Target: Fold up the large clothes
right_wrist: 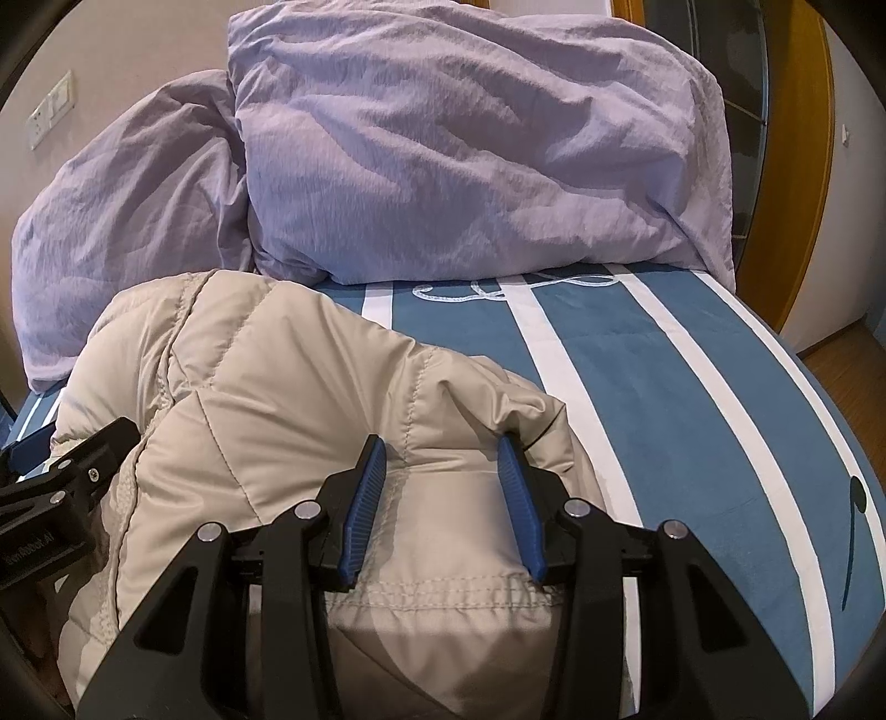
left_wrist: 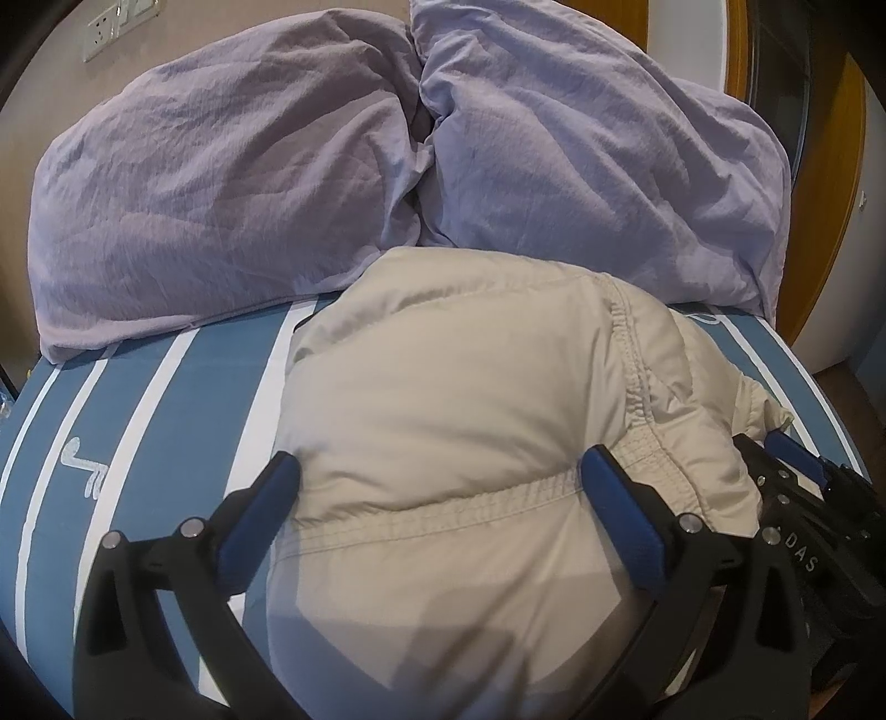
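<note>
A beige padded jacket [left_wrist: 454,421] lies folded into a thick bundle on the blue and white striped bed. My left gripper [left_wrist: 437,471] is wide open, its blue fingers straddling the bundle's near end by the elastic seam. In the right wrist view the jacket [right_wrist: 266,387] fills the lower left. My right gripper [right_wrist: 443,448] is partly open, its fingers on either side of a puffed fold of the jacket. The right gripper also shows at the right edge of the left wrist view [left_wrist: 797,459], and the left gripper's body shows at the left of the right wrist view [right_wrist: 61,476].
Two lilac pillows [left_wrist: 221,183] [left_wrist: 598,166] lean against the wall at the head of the bed. The striped bed cover [right_wrist: 692,399] extends right of the jacket. A wooden door frame [right_wrist: 797,166] and floor lie beyond the bed's right edge. A wall socket [left_wrist: 99,33] sits upper left.
</note>
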The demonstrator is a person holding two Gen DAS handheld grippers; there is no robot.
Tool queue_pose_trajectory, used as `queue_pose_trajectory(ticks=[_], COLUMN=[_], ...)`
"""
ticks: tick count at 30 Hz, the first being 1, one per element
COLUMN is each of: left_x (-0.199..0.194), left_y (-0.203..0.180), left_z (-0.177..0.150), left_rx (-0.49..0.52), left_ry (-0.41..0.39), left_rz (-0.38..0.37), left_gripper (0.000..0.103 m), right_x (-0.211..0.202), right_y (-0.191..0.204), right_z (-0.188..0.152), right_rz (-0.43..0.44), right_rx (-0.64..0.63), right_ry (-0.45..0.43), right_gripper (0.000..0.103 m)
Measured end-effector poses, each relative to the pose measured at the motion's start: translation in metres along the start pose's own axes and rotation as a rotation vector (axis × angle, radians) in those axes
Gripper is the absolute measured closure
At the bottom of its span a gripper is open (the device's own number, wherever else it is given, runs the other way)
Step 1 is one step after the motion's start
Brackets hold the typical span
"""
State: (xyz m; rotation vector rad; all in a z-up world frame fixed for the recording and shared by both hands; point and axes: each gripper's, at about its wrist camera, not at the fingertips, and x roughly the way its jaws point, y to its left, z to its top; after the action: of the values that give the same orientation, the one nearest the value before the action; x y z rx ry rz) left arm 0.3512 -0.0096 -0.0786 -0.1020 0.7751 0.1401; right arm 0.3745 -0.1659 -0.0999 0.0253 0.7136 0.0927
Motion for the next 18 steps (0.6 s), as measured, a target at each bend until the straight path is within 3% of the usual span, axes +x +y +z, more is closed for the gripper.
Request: queue_pose_trajectory(ticks=[9, 11, 18], left_x=[0.002, 0.004, 0.005], left_y=[0.0, 0.002, 0.003], left_z=[-0.002, -0.002, -0.001], left_rx=[0.0, -0.001, 0.0], left_ry=[0.005, 0.007, 0.007], left_rz=[0.004, 0.003, 0.009], left_gripper=[0.002, 0.002, 0.002], right_x=[-0.003, -0.007, -0.019], right_y=[-0.001, -0.003, 0.001], right_z=[0.008, 0.017, 0.047], right_rz=[0.008, 0.027, 0.012], right_rx=[0.005, 0.027, 0.051], right_ry=[0.037, 0.046, -0.038], right_gripper=[0.058, 0.052, 0.048])
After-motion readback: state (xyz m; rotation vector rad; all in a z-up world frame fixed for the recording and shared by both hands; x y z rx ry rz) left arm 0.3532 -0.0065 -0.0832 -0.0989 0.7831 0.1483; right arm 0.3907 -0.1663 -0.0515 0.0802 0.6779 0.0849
